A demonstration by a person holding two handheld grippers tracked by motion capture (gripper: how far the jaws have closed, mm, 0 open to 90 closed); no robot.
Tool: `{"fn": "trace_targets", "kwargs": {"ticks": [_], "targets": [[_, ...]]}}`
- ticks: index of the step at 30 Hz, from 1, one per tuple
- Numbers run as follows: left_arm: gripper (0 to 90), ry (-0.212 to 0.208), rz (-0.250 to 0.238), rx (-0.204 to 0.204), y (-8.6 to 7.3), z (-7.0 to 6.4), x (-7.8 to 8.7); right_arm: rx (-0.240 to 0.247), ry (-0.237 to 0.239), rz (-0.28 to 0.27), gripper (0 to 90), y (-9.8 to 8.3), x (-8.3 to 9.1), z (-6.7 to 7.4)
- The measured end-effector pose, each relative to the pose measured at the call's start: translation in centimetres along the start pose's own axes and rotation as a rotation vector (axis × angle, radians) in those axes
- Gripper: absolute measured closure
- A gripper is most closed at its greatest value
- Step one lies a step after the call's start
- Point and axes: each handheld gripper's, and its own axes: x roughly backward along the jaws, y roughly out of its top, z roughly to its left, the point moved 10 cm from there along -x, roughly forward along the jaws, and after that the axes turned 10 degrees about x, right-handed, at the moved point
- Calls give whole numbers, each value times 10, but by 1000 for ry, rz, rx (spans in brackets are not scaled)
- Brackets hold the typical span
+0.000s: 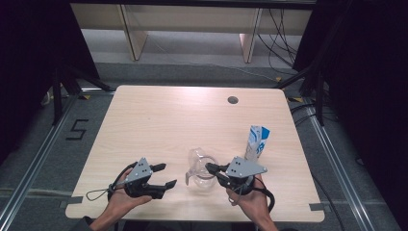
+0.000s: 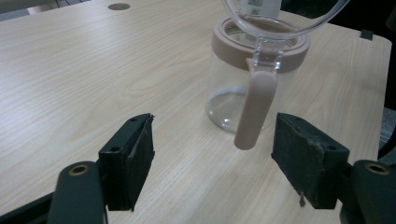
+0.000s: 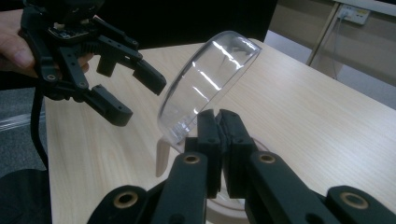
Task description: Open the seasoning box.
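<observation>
The right gripper (image 3: 218, 122) has its jaws closed on the clear lid (image 3: 208, 88) tilted above a glass jar (image 2: 243, 88). The left gripper (image 2: 219, 154) waits beside the jar, jaws wide apart, near the front of the wooden surface (image 1: 159, 115).

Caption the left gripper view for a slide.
Open left gripper facing the handle of a clear jar on the table.

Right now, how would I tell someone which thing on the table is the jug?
On the light wooden table, look at the near edge, between the two grippers. The jug is clear, with a beige collar and handle, its clear lid tipped up. Unlike the blue-and-white carton behind it, you see straight through it.
</observation>
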Motion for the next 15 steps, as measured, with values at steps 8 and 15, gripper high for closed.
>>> {"fn": "trace_targets", "kwargs": {"ticks": [8,15], "targets": [[268,-1,5,16,-5,2,0,29,18,-15,881,5,-4,8],[253,2,8,17,-6,5,1,38,49,-15,877,6,-8,17]]}}
